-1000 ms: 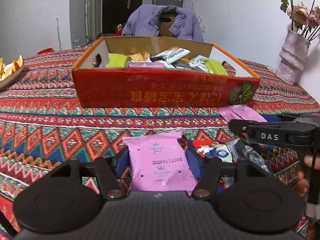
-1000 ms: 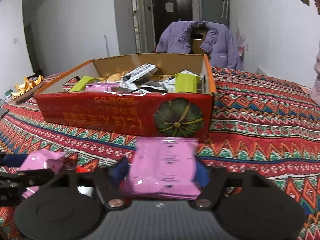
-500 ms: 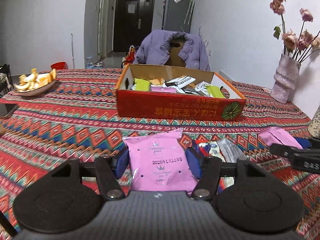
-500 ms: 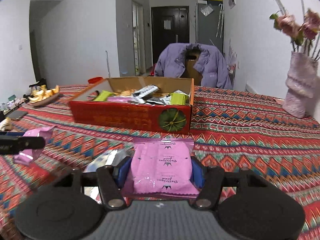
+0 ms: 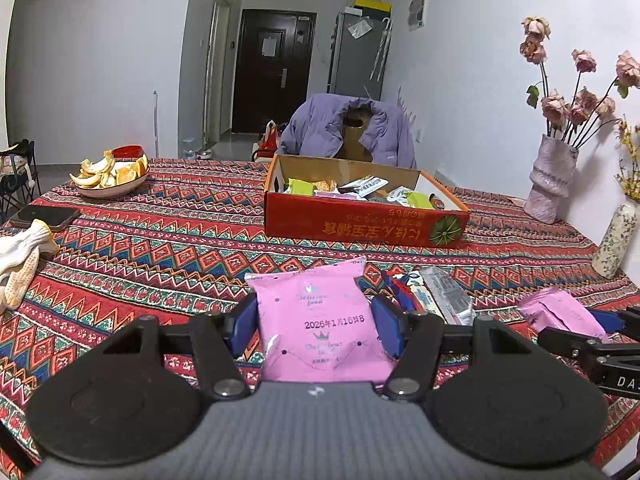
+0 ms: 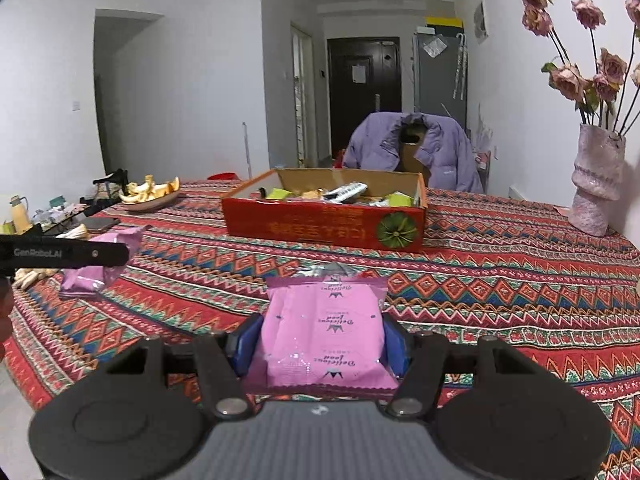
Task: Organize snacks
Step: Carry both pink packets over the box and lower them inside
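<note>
Ahead of both your grippers spreads the table (image 5: pixel 168 240), covered in a red zigzag-patterned cloth. Far forward of the tools, well apart from either, stands the red cardboard box (image 5: pixel 360 228), open-topped and loaded with mixed snack packets; from your left gripper it lies ahead and slightly right, from your right gripper ahead and slightly left. Beyond the box, a purple jacket (image 6: pixel 416 148) hangs over a chair. Far right of both tools stands a pale vase (image 6: pixel 596 184) with dried roses. Far forward-left of your left gripper sits a plate of orange peels (image 5: pixel 110 176), with a phone (image 5: pixel 46 216) and a white glove (image 5: pixel 20 264) nearer on the same side. Your left gripper (image 5: pixel 316 328) is clamped on a pink snack packet (image 5: pixel 320 332), its blue pads pressing both side edges, the printed date facing the camera. Just ahead and right of it, loose wrapped snacks (image 5: pixel 436 296) lie on the cloth. Your right gripper (image 6: pixel 324 344) likewise grips a second pink packet (image 6: pixel 326 336), print inverted, pads touching both sides. Each tool appears at the edge of the other's view, packet in its jaws.
</note>
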Action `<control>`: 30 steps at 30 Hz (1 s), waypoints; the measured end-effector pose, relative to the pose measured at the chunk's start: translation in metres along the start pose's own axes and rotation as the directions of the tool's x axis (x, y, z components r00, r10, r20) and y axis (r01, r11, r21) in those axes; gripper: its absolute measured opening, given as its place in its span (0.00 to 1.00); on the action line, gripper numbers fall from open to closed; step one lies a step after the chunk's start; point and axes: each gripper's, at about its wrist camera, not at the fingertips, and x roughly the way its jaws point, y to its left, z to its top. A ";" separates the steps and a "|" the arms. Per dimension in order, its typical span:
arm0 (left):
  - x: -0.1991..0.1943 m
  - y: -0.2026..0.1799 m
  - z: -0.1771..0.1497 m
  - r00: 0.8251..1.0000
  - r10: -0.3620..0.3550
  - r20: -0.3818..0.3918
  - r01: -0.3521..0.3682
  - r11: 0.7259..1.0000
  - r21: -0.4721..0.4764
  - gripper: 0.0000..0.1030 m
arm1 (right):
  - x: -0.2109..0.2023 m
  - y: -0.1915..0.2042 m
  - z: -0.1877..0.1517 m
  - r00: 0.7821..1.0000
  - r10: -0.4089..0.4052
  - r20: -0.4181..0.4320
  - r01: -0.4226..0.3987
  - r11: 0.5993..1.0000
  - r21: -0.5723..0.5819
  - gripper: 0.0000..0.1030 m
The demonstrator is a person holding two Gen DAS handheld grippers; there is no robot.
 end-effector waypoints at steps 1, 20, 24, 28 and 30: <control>-0.002 0.000 -0.001 1.000 -0.001 0.003 0.001 1.000 -0.001 0.60 | -0.002 0.002 0.000 1.000 0.002 0.004 -0.002 1.000 -0.003 0.59; 0.071 -0.003 0.070 0.995 -0.101 0.008 0.101 0.995 -0.022 0.60 | 0.046 -0.013 0.057 0.998 0.045 0.038 -0.045 0.999 -0.005 0.59; 0.111 -0.010 0.102 0.997 -0.067 0.045 0.066 0.998 0.021 0.60 | 0.076 -0.021 0.091 0.994 0.088 0.058 -0.087 0.996 -0.013 0.59; 0.158 -0.013 0.133 0.995 -0.093 0.031 0.092 0.995 0.022 0.60 | 0.120 -0.032 0.124 0.992 0.101 0.071 -0.100 0.995 -0.021 0.59; 0.185 -0.017 0.147 0.994 -0.105 0.018 0.105 0.994 0.026 0.60 | 0.146 -0.041 0.139 0.991 0.109 0.072 -0.109 0.994 -0.011 0.59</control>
